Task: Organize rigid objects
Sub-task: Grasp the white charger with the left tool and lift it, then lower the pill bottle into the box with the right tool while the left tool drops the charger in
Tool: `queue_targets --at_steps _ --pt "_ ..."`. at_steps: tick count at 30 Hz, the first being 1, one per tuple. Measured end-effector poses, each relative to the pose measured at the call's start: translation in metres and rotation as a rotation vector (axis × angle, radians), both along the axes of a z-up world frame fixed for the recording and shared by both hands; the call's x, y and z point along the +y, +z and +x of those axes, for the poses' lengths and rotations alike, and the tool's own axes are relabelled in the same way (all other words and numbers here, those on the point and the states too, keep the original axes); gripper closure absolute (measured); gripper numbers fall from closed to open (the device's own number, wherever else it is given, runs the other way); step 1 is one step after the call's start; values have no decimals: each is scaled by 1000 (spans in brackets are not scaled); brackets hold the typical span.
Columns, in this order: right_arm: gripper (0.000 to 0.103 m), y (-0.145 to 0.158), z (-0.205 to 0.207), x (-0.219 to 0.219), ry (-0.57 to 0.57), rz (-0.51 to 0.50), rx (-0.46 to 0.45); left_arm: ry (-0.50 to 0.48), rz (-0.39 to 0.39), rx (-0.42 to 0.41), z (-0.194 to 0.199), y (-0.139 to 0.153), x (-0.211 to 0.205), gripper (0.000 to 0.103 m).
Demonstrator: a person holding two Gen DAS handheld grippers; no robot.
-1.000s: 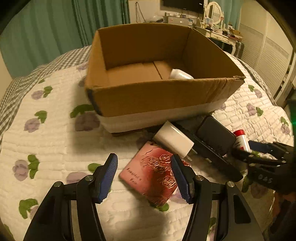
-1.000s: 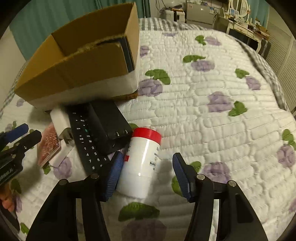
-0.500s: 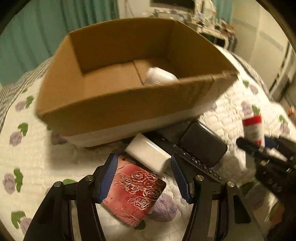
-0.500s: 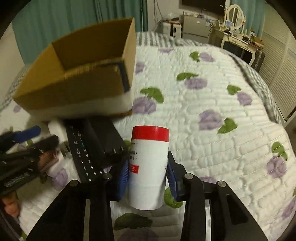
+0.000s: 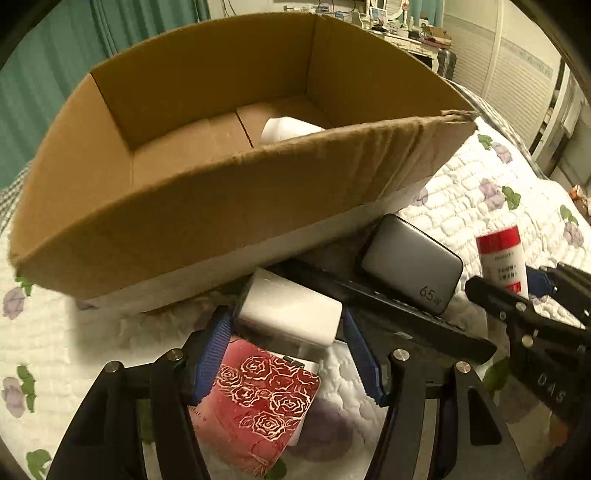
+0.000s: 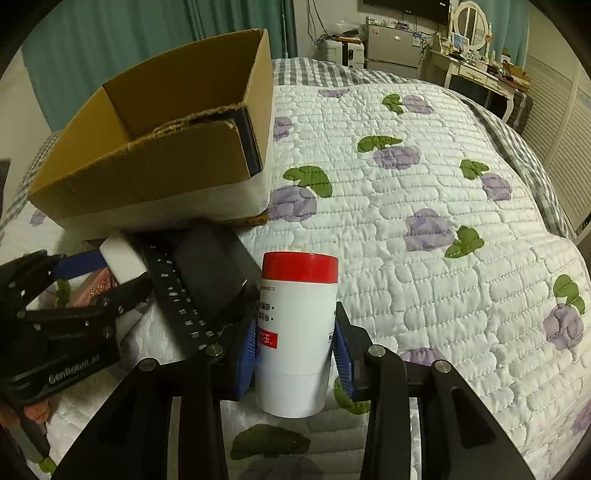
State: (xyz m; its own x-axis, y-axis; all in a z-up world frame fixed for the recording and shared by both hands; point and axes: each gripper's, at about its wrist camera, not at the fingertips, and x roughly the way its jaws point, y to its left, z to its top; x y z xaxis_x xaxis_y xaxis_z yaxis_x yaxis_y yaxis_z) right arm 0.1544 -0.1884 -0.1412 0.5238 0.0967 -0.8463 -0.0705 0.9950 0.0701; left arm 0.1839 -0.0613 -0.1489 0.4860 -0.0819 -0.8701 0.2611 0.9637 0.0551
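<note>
A cardboard box [image 5: 207, 206] stands on the quilted bed, with a white object [image 5: 286, 127] inside. My left gripper [image 5: 286, 354] is open, its blue pads on either side of a white rectangular block [image 5: 290, 308]. A red rose-patterned case [image 5: 262, 410] lies under it. My right gripper [image 6: 295, 350] is shut on a white bottle with a red cap [image 6: 297, 332], held upright above the quilt; the bottle also shows in the left wrist view [image 5: 502, 262]. A black remote [image 5: 388, 314] and a grey power bank [image 5: 412, 264] lie beside the box.
The box [image 6: 147, 158] fills the left of the right wrist view, with the remote [image 6: 177, 299] and power bank [image 6: 210, 273] in front. The flowered quilt [image 6: 424, 206] stretches to the right. Furniture and a mirror [image 6: 469, 26] stand at the back.
My right gripper closed on the bottle and lifted it upright. My left gripper moved forward from the red case to straddle the white block, nearer the box.
</note>
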Motion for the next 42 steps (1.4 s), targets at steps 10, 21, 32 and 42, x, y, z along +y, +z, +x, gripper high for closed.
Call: queue_targets --at_steps 10,21,32,42 --pt "67 -2 2 1 2 -4 6 -2 -71 -13 -6 1 25 42" --pt "67 24 -9 1 5 -3 -38 10 -82 -38 -38 30 28 47" --pt "67 80 -25 9 20 0 -120 64 -137 -48 -57 62 41 49" --pt "67 144 -30 26 65 1 -221 47 -182 -155 -68 133 42 49"
